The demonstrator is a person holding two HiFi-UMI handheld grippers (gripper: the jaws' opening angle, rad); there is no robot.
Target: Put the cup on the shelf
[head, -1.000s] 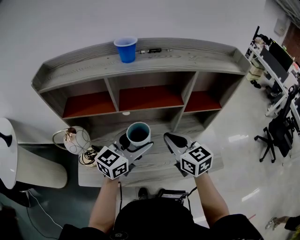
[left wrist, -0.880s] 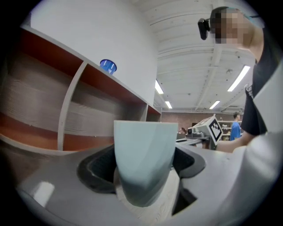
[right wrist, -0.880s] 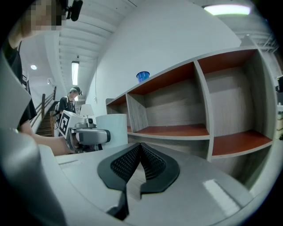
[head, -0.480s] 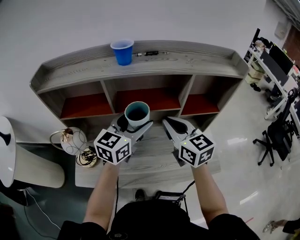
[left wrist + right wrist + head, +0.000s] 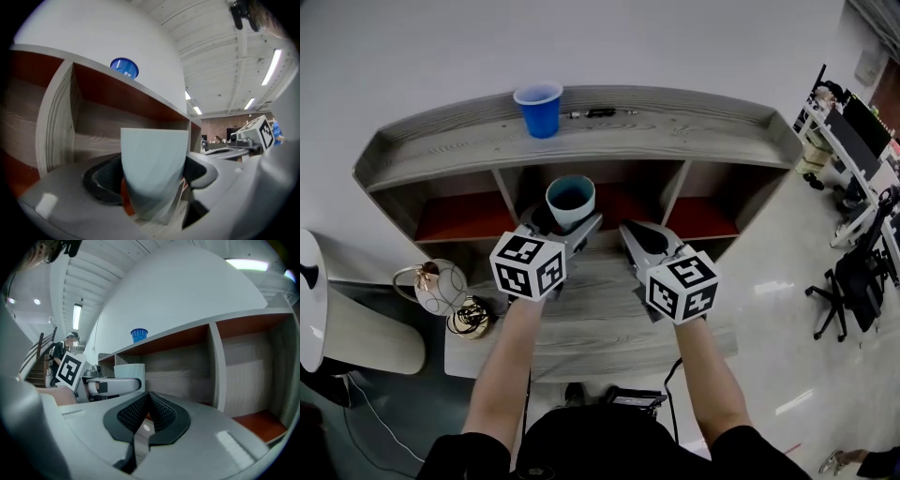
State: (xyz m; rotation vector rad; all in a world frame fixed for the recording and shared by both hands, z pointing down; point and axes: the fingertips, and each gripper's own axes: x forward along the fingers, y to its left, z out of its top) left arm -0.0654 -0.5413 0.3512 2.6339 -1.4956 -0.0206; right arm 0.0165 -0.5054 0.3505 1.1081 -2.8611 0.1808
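At frame centre, the left gripper, fingers clamped on a pale blue cup, holds it in front of the shelf's middle compartment; the right gripper, fingers together and empty, hovers just right.

White wall, glossy floor

No words, numbers or brand names can be read in any view. The only marks are black and white square patterns. One set is on the left cube, the block on the left gripper, at about 8 o'clock from the middle of the head view. The other set is on the right cube, on the right gripper, at about 4 o'clock. They are shapes, not letters.
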